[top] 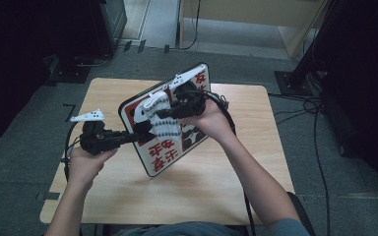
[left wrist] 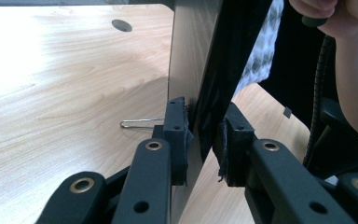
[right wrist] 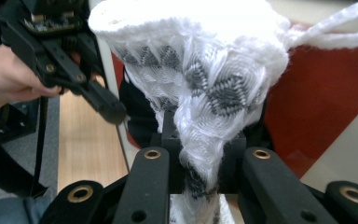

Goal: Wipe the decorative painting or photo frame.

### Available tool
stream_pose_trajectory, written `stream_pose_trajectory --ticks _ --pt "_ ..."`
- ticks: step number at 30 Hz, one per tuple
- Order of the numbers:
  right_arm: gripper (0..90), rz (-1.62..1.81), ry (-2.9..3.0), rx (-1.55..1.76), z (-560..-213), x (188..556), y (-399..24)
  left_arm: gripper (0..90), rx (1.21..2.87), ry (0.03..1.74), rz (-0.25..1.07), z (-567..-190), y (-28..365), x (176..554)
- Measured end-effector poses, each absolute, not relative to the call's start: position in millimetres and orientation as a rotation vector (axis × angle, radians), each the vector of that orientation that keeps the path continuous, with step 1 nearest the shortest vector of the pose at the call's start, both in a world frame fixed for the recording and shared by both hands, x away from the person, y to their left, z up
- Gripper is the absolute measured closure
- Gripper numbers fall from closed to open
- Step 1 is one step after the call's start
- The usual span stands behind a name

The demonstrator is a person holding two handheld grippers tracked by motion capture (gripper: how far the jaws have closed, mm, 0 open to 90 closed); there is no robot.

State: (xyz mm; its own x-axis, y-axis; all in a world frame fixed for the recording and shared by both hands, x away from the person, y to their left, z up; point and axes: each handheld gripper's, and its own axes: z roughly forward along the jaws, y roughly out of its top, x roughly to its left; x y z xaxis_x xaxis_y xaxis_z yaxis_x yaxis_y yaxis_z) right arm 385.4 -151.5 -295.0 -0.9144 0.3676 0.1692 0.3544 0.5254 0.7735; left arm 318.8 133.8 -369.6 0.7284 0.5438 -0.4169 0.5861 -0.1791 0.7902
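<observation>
— Progress?
— My left gripper (left wrist: 203, 144) pinches the board (top: 165, 160) upright on the table (top: 216, 191); my right gripper (right wrist: 200, 154) clamps the knitted cloth (right wrist: 205, 93) against its face. Wiping looks underway, unfinished.

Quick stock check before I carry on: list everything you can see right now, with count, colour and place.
Sign board: one, white rim with red and black panels and red characters, held tilted above the table's middle, its edge clamped by the left gripper.
Knitted cloth: one, white with grey pattern, against the board's face, pinched by the right gripper.
Wire clip: one, silver, flat on the table beside the board.
Table: one, light wood, centre.
Cables: several, black, floor at right.
Left gripper: one, black, fingers shut on the board's edge.
Right gripper: one, black, fingers shut on the cloth.
Hands: two, each holding a gripper.
</observation>
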Motion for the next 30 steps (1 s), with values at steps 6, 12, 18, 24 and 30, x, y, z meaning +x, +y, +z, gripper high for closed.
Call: stream_pose_trajectory --ticks 6,12,18,24,30 --pt "78.6 1.413 2.699 0.618 -280.6 387.4 -147.1 76.5 1.838 0.874 -0.05 -369.9 134.2 319.3" --pt "78.5 1.403 2.692 0.596 -273.8 388.0 -136.5 76.7 1.84 0.87 -0.046 -370.0 134.1 318.9" --pt "78.3 1.388 2.707 0.585 -276.9 388.2 -131.2 77.0 1.842 0.868 -0.05 -370.2 134.0 319.6" --pt "78.1 1.364 2.721 0.594 -280.7 388.2 -132.5 76.9 1.843 0.862 -0.055 -370.3 134.0 320.8" --pt "78.1 1.348 2.737 0.593 -287.8 387.4 -132.0 76.9 1.843 0.86 -0.056 -370.4 133.7 321.0"
